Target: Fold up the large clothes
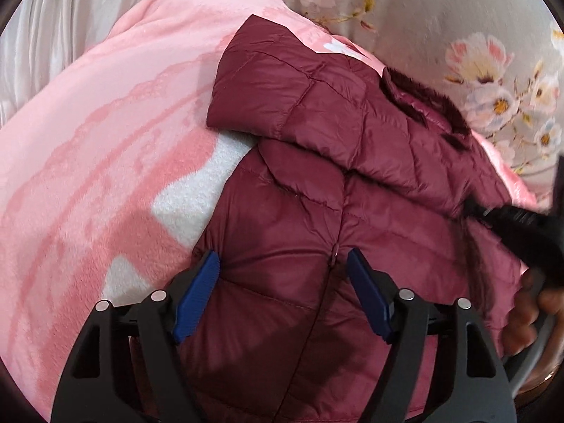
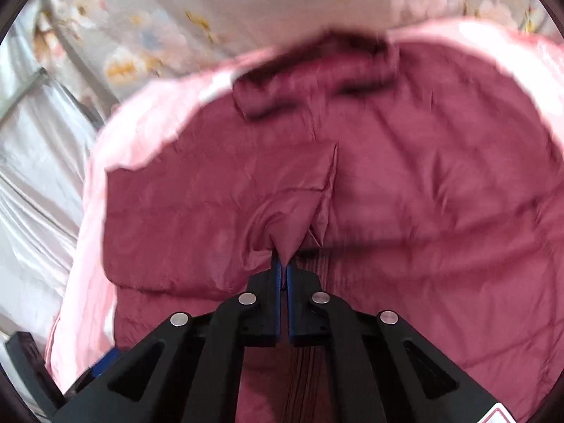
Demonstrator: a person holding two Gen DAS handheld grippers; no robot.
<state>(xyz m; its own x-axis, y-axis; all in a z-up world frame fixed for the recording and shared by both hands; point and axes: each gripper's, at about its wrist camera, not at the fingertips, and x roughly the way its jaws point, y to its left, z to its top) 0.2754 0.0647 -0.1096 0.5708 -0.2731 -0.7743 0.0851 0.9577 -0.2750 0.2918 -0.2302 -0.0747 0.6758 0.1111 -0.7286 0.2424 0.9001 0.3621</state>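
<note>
A maroon quilted puffer jacket [image 1: 317,162] with a dark fur collar [image 1: 430,109] lies on a pink fleece blanket [image 1: 105,123]. One sleeve is folded across its body. My left gripper [image 1: 283,264] is open, its blue pads straddling the jacket's lower part close above the fabric. The right gripper shows at the right edge of the left wrist view [image 1: 507,222]. In the right wrist view the jacket [image 2: 423,183] fills the middle, and my right gripper [image 2: 283,268] is shut on a pinched fold of jacket fabric [image 2: 292,229] and lifts it slightly.
A grey floral bedsheet [image 1: 458,17] lies beyond the blanket and also shows in the right wrist view [image 2: 211,7]. White satin fabric [image 2: 31,162] lies at the left. A dark object [image 2: 24,356] sits at the lower left edge.
</note>
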